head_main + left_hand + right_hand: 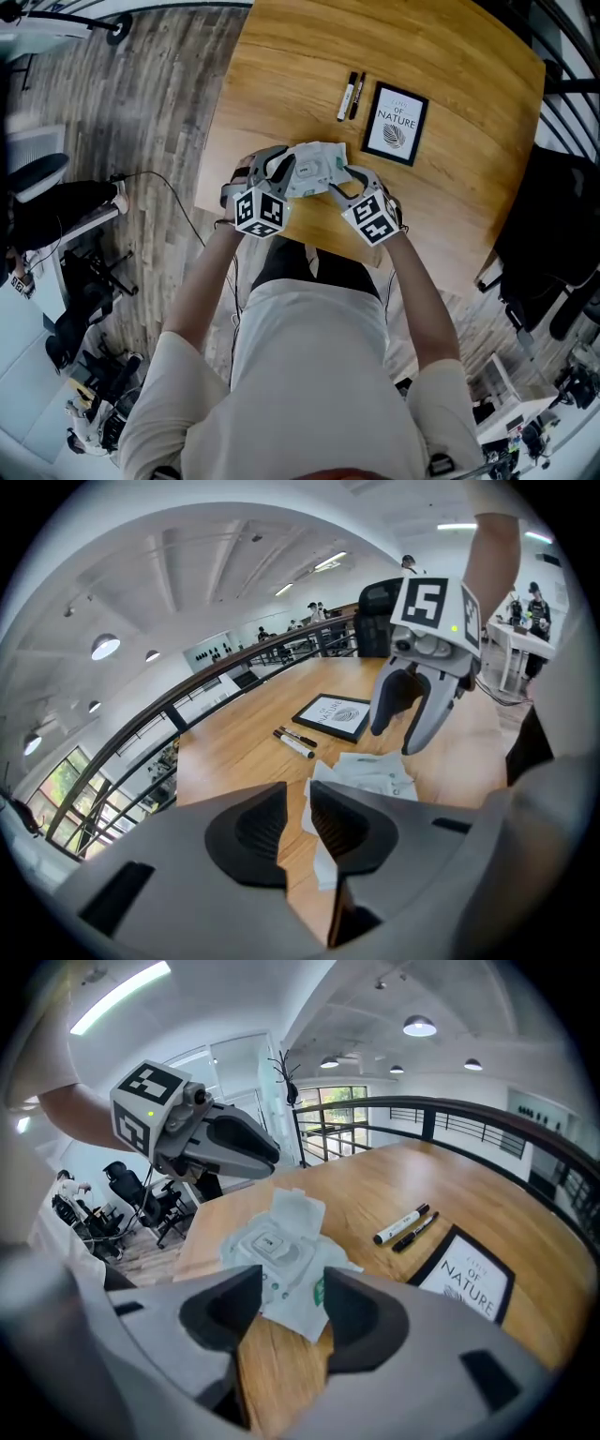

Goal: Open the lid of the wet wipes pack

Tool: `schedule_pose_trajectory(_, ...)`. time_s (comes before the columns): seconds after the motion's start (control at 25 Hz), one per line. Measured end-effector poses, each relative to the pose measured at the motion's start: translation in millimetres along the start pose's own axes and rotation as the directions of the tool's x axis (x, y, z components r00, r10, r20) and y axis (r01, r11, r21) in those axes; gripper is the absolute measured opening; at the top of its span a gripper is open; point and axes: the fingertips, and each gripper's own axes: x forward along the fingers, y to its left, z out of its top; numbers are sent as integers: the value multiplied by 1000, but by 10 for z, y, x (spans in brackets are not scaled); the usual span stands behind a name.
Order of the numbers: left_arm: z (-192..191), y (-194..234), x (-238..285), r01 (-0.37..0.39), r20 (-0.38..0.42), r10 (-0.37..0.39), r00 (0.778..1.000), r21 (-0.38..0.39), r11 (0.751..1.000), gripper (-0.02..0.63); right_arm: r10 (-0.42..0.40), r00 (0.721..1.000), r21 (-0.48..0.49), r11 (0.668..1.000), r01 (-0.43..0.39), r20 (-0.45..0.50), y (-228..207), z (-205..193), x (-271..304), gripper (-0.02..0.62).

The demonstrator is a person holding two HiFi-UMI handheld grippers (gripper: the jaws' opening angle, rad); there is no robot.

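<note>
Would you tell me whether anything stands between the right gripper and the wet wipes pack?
Nothing visible does: the right gripper is open just above the wet wipes pack; the markers and framed print lie aside.

The wooden surface [450, 84] carries a wet wipes pack [317, 167] near its front edge (its lid stands raised). Farther back lie a white marker [346, 97] and a black pen [357, 95] side by side, with a black-framed print [397, 124] just beside them.

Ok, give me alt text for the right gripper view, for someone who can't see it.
A white wet wipes pack lies on a wooden table, its lid flipped up, seen between the right gripper's open jaws. The left gripper hovers behind it; two markers and a framed print lie at right.
</note>
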Motion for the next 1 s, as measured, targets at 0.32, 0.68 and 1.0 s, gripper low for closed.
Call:
schedule_pose_trajectory(0.32,177,-25,-594,-57,30,63,998,-151,987,72,-50,997,-11,999,51,59,84,220,-532,193)
schedule_pose_trajectory(0.68,374,-115,-1337,-61,113,98,989,-296,953,33,-127,980,1,992,128,151,263,556,-1105,159)
schedule_pose_trajectory(1.0,374,-83,-2112,-40,207,127,970,-379,925,17,-264,934,52,964,259,240,655,859,-1620,94)
